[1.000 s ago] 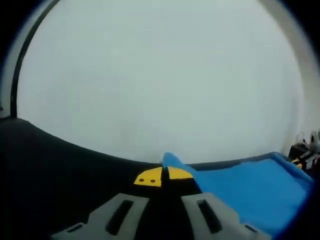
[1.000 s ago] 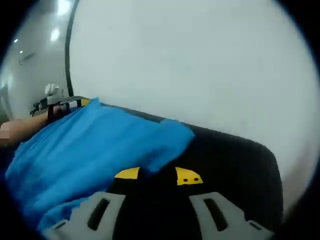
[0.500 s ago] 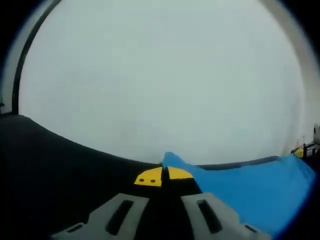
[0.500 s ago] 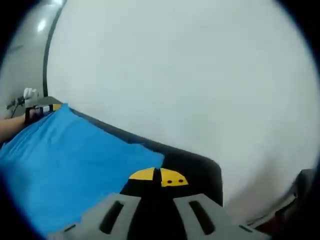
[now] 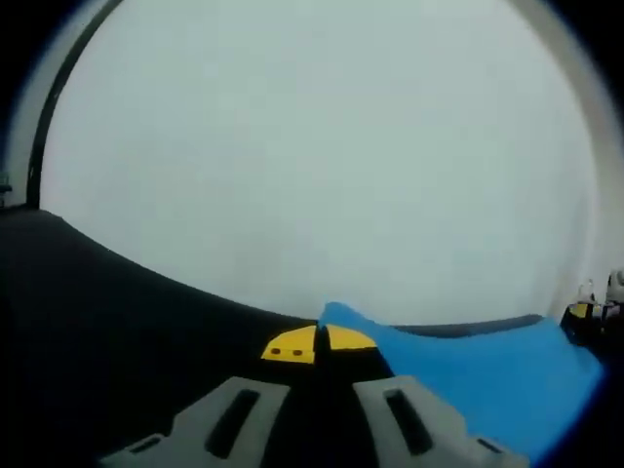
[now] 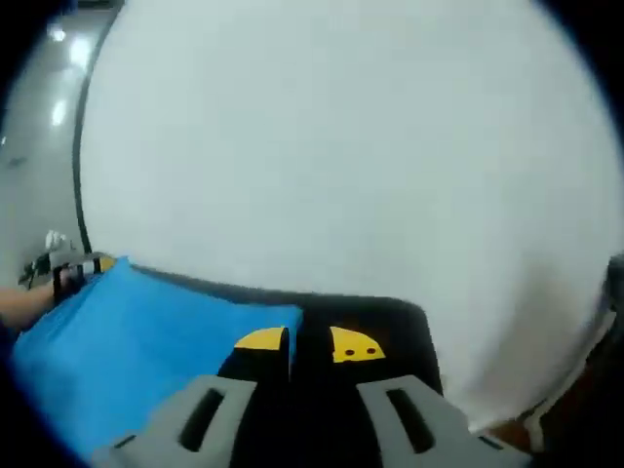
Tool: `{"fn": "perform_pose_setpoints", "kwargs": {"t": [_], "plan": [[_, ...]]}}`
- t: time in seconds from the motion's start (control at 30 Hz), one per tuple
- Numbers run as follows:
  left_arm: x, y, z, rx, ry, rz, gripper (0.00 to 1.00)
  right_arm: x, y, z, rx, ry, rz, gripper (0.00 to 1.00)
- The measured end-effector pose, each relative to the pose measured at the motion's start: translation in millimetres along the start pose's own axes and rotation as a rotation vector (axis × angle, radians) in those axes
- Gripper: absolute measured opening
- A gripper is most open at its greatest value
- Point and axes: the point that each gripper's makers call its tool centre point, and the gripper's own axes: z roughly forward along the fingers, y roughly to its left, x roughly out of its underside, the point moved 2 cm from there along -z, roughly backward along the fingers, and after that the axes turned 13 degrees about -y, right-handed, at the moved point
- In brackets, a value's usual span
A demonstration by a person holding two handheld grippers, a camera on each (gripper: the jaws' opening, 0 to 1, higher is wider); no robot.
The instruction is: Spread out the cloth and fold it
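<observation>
The blue cloth [image 5: 487,375] lies flat on the black table [image 5: 117,331], stretching to the right from my left gripper [image 5: 317,343], which is shut on one of its corners. In the right gripper view the same cloth [image 6: 146,336] spreads to the left, and its corner ends right at the yellow tips of my right gripper [image 6: 294,343], whose jaws stand a little apart. The left gripper [image 6: 68,268] shows small at the cloth's far end, with a hand behind it. The right gripper [image 5: 590,317] appears at the far right of the left gripper view.
A plain white wall [image 5: 322,146] rises behind the table. The table's edge [image 6: 429,380] runs close on the right of my right gripper, with floor [image 6: 556,409] below it. A dark vertical strip [image 6: 80,166] marks the wall's corner.
The bunched cloth has been drawn flat and taut between the two grippers. My right gripper closed on the corner, then its jaws parted slightly. The left gripper kept its grip.
</observation>
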Motion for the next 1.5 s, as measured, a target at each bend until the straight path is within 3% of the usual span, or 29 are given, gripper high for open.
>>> {"fn": "perform_pose_setpoints", "kwargs": {"t": [0.03,0.07,0.1,0.13,0.17,0.27,0.33,0.37,0.43,0.5,0.6,0.63,0.73,0.77,0.8,0.87,0.93,1.0,1.07,1.2,1.3,1.37,1.43,1.5], "plan": [[0.0,1.1,-1,-0.009,-0.001,-0.002,0.0,3.9,3,3,-0.001,0.006,-0.02,0.13],[-0.2,2.7,-1,-0.018,0.001,-0.008,0.0,17.8,-1,16,0.016,0.094,0.004,0.13],[-0.4,2.4,-2,-0.02,0.0,-0.01,0.0,28.2,2,22,-0.002,0.139,-0.051,0.13],[-0.4,3.9,-3,-0.034,0.0,-0.013,0.0,30.3,17,15,-0.027,0.095,-0.183,0.13],[-0.6,3.1,-6,-0.037,0.001,-0.011,0.0,40.2,26,13,-0.045,0.129,-0.244,0.13],[-2.4,3.5,-9,-0.041,0.0,-0.017,0.0,56.1,42,23,-0.105,0.179,-0.271,0.13],[-4.2,4.6,-10,-0.046,0.0,-0.03,0.0,62.1,44,21,-0.114,0.213,-0.374,0.02],[-4.3,4.3,-12,-0.051,0.0,-0.042,0.0,56.9,42,21,-0.103,0.199,-0.426,0.0],[-7.4,4.7,-15,-0.065,-0.004,-0.088,0.0,35.6,41,27,-0.086,0.139,-0.437,0.0],[-9.2,8.9,-14,-0.101,0.014,-0.215,0.0,7.4,46,32,-0.1,0.061,-0.409,0.0],[-24.4,4.2,-16,-0.049,-0.07,-0.234,0.0,-23.0,59,33,-0.164,-0.047,-0.447,0.0],[-25.8,12.3,-12,-0.07,-0.07,-0.209,0.0,-25.9,61,33,-0.173,-0.079,-0.447,0.0],[-19.2,5.8,-9,-0.037,-0.041,-0.077,0.0,13.2,45,35,-0.133,0.062,-0.499,0.0],[-16.4,-2.5,-10,-0.016,-0.052,-0.002,0.0,29.3,40,34,-0.129,0.111,-0.523,0.0],[-10.4,-4.7,-11,-0.006,-0.02,0.068,0.0,41.7,37,34,-0.13,0.132,-0.528,0.0],[-8.8,-1.8,-11,0.016,0.005,0.152,0.0,57.6,34,31,-0.133,0.151,-0.514,0.0],[-9.8,-1.6,-17,-0.007,0.0,0.126,0.03,52.8,33,30,-0.102,0.068,-0.371,0.01],[-20.7,-6.9,-23,0.002,-0.046,-0.056,0.14,49.5,27,27,-0.08,0.076,-0.304,0.03],[-26.9,-6.6,-24,0.056,-0.044,-0.212,0.23,45.6,23,27,-0.055,0.061,-0.177,0.06],[-33.9,-3.8,-25,0.081,-0.065,-0.247,0.2,30.8,15,25,-0.016,0.004,-0.063,0.11],[-32.3,-9.8,-27,0.109,-0.06,-0.231,0.2,9.0,8,15,0.095,-0.041,0.013,0.11],[-36.1,-8.3,-27,0.121,-0.089,-0.279,0.21,-5.2,8,5,0.172,-0.031,0.078,0.11],[-42.0,-4.6,-26,0.171,-0.127,-0.327,0.21,-26.5,29,-2,0.126,-0.078,0.167,0.1],[-54.9,-2.4,-26,0.252,-0.236,-0.366,0.21,-44.1,55,-7,0.039,-0.111,0.175,0.11]]}}
